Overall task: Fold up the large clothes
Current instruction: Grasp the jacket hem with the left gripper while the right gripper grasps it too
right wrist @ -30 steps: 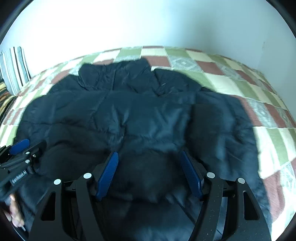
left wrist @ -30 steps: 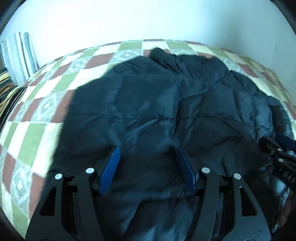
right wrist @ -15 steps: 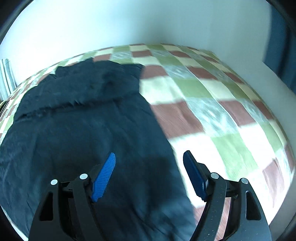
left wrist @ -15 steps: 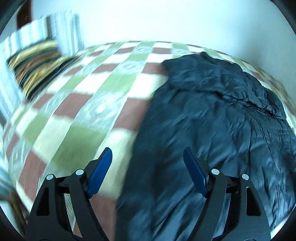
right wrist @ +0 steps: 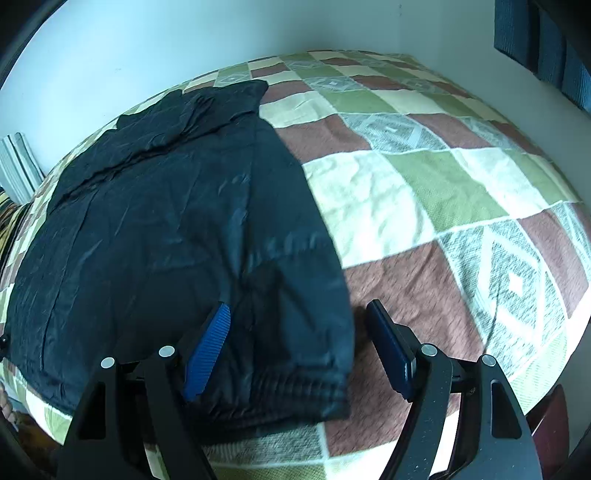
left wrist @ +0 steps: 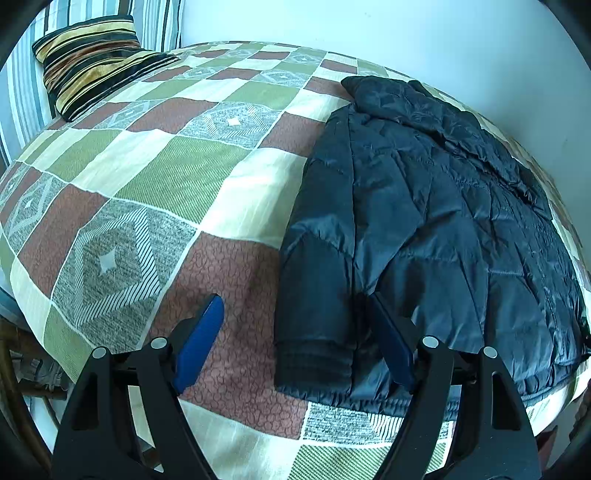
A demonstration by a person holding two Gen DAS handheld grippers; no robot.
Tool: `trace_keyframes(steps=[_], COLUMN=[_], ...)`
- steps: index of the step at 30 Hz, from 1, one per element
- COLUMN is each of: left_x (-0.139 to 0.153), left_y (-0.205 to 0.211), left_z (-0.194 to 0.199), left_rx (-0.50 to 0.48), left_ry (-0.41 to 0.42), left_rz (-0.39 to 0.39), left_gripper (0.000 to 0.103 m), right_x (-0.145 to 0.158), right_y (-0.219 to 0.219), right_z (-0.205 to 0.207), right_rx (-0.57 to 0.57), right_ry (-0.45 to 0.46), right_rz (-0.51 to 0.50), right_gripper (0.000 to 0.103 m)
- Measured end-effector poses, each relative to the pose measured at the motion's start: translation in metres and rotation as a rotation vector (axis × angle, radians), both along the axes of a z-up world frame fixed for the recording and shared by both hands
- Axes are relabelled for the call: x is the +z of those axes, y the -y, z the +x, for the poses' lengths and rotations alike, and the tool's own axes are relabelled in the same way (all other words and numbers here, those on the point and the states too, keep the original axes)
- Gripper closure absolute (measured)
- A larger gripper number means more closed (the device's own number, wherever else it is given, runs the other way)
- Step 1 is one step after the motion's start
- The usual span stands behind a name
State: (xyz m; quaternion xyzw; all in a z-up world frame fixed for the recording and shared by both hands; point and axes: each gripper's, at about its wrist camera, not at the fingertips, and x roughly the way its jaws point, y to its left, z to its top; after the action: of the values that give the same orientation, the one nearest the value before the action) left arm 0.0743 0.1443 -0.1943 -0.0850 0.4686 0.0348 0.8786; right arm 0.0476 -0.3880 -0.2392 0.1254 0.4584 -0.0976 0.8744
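A dark navy quilted jacket [left wrist: 436, 229] lies flat on a bed, sleeves folded in along its sides, collar at the far end. My left gripper [left wrist: 295, 332] is open and empty, straddling the cuff of the jacket's left sleeve [left wrist: 314, 332] at the near hem. In the right wrist view the jacket [right wrist: 166, 229] fills the left half. My right gripper [right wrist: 299, 339] is open and empty over the right sleeve cuff [right wrist: 295, 354].
The bed has a checked quilt [left wrist: 147, 177] of green, cream and brown squares, also to the right in the right wrist view [right wrist: 443, 184]. A striped pillow [left wrist: 92, 55] lies at the far left. A white wall [left wrist: 369, 29] runs behind. The bed's near edge is just below both grippers.
Both grippers have moved apart from over the jacket's middle to its outer near corners, left one leftward, right one rightward. Both stay open.
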Motion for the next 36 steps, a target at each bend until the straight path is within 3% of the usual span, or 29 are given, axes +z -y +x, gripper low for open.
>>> trace_keyframes(steps=[5, 6, 8, 12, 14, 16, 19, 25, 32, 36], left_x=[-0.004, -0.005, -0.006, -0.003, -0.002, -0.001, 0.002, 0.013, 0.059, 0.087], left_y=[-0.003, -0.002, 0.001, 0.011, 0.016, 0.019, 0.025, 0.027, 0.014, 0.013], left_z=[-0.004, -0.005, -0.006, -0.006, -0.007, -0.008, -0.010, -0.017, -0.031, -0.019], left_rx=[-0.017, -0.022, -0.040, -0.087, -0.098, -0.121, -0.139, -0.151, -0.126, -0.135], left_ry=[0.011, 0.013, 0.018, 0.025, 0.030, 0.036, 0.048, 0.086, 0.194, 0.250], left_rz=[-0.057, -0.074, -0.074, -0.066, -0.048, -0.051, -0.030, -0.024, -0.080, -0.131], left_gripper=[0.024, 0.028, 0.036, 0.059, 0.063, 0.077, 0.085, 0.091, 0.092, 0.092], right_x=[-0.003, -0.003, -0.002, -0.001, -0.001, 0.000, 0.002, 0.009, 0.036, 0.061], right_y=[-0.009, -0.011, -0.014, -0.017, -0.018, -0.020, -0.021, -0.022, -0.018, -0.011], right_z=[-0.010, -0.011, -0.014, -0.015, -0.016, -0.017, -0.019, -0.027, -0.047, -0.039], right_rx=[0.018, 0.022, 0.034, 0.042, 0.040, 0.040, 0.040, 0.039, 0.054, 0.068], right_ry=[0.010, 0.013, 0.017, 0.015, 0.019, 0.023, 0.029, 0.060, 0.131, 0.195], right_rz=[0.002, -0.004, 0.008, 0.017, 0.023, 0.025, 0.026, 0.061, 0.175, 0.248], right_gripper=[0.029, 0.030, 0.043, 0.052, 0.057, 0.063, 0.071, 0.089, 0.092, 0.093])
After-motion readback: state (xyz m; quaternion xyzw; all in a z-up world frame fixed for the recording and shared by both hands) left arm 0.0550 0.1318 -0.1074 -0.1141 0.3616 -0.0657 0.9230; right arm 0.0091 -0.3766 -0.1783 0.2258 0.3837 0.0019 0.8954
